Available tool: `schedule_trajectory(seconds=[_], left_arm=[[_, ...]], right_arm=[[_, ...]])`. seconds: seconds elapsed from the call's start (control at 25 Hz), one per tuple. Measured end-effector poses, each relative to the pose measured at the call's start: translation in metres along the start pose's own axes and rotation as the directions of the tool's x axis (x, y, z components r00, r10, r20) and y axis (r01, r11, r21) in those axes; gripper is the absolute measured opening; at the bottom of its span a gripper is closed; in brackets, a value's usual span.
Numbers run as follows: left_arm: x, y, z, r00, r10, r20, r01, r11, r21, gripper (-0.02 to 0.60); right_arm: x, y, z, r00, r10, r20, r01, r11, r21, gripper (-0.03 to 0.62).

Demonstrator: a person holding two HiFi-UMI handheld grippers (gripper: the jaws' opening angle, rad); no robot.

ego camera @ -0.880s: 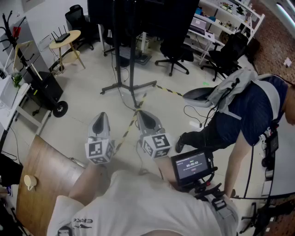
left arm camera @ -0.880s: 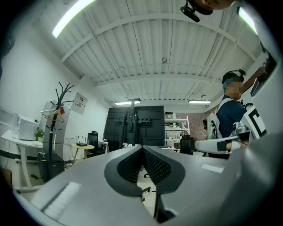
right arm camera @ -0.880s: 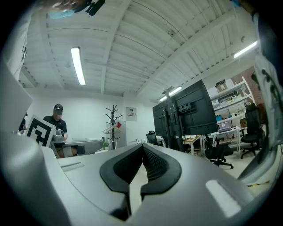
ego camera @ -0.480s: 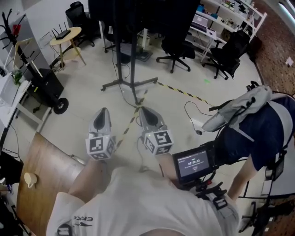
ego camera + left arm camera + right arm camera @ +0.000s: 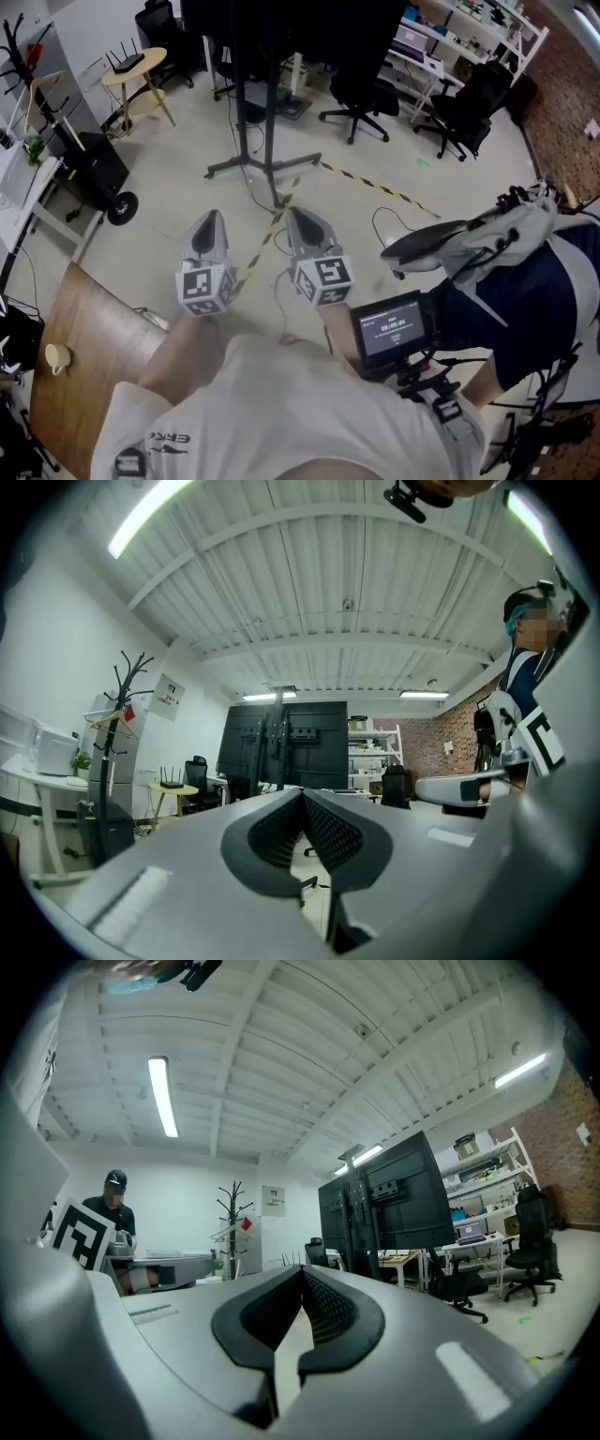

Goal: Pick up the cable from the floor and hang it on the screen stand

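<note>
Holding both grippers level, pointing toward the stand (image 5: 268, 131); likely an approach pose | left gripper (image 5: 209, 220): jaws pressed together, empty | right gripper (image 5: 298, 216): same, nothing to grip yet | cable (image 5: 375, 223): on floor, right of both, well apart

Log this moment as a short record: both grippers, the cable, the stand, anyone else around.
left gripper: shut, empty, held level
right gripper: shut, empty, held level
cable: on the floor, right of the grippers, not picked up
screen stand: ahead of both grippers
tape: striped, runs from the stand's base to between the grippers
other person: bent over at the right, close to the cable
</note>
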State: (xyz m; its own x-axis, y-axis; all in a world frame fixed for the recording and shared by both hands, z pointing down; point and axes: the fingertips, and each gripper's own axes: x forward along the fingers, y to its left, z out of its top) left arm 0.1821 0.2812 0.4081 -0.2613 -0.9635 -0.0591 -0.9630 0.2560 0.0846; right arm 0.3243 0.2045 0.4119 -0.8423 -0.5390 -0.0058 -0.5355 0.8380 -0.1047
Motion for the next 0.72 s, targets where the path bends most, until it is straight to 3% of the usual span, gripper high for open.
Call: schedule_trajectory(seconds=[0.48, 0.72], left_arm=[[0.044, -0.031, -0.009, 0.999, 0.049, 0.003, -0.049, 0.999, 0.017, 0.002], [0.081, -0.025, -0.017, 0.999, 0.046, -0.011, -0.046, 0.999, 0.025, 0.003]], right_arm=[[0.009, -0.077, -0.004, 1.000, 0.001, -0.009, -0.001, 1.000, -0.006, 0.012], [0.036, -0.094, -0.010, 1.000, 0.003, -0.015, -0.003, 1.000, 0.005, 0.012]])
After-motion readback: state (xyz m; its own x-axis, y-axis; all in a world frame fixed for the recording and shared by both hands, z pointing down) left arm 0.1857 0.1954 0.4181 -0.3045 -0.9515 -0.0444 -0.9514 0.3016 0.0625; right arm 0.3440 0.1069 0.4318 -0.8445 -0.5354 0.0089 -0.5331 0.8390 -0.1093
